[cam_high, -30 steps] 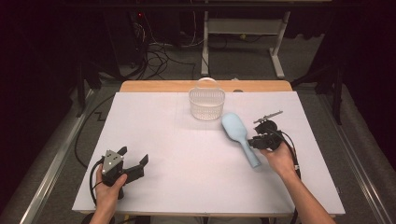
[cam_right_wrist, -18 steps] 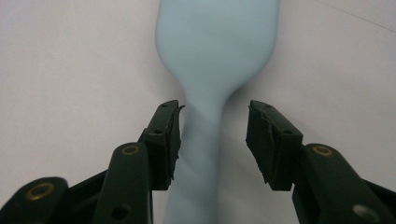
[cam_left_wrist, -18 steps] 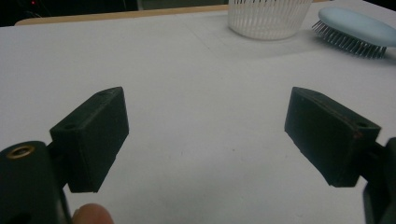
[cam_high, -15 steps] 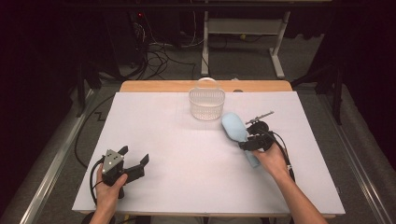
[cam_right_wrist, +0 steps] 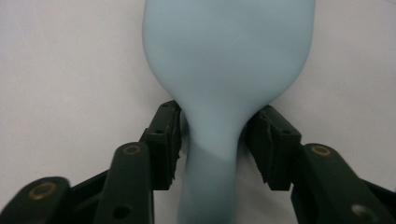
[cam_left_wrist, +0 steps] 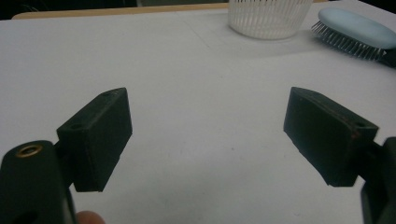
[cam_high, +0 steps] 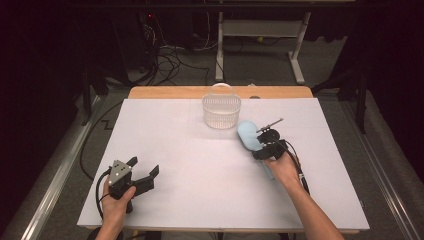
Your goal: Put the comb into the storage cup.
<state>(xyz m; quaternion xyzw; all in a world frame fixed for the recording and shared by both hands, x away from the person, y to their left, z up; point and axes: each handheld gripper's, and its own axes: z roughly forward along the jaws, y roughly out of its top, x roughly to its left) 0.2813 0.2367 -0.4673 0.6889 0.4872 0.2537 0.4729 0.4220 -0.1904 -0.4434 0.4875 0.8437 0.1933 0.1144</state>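
Okay, your right gripper (cam_right_wrist: 212,135) jaws have just been closing around the brush (cam_right_wrist: 224,70) neck, pads not clearly pressing. Light, stiff, slick plastic, so clamp there, below the head; left gripper (cam_left_wrist: 208,135) gapes empty, well short of the basket (cam_left_wrist: 268,18)

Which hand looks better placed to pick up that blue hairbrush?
Right. Its tongs already straddle the hairbrush where handle meets head. The left tongs stand open, apart from it near the table's front left.

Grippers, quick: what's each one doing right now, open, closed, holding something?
Left gripper: open, holding nothing.
Right gripper: jaws have just been closing, one on each side of the light blue hairbrush at its neck; whether they press on it cannot be told.
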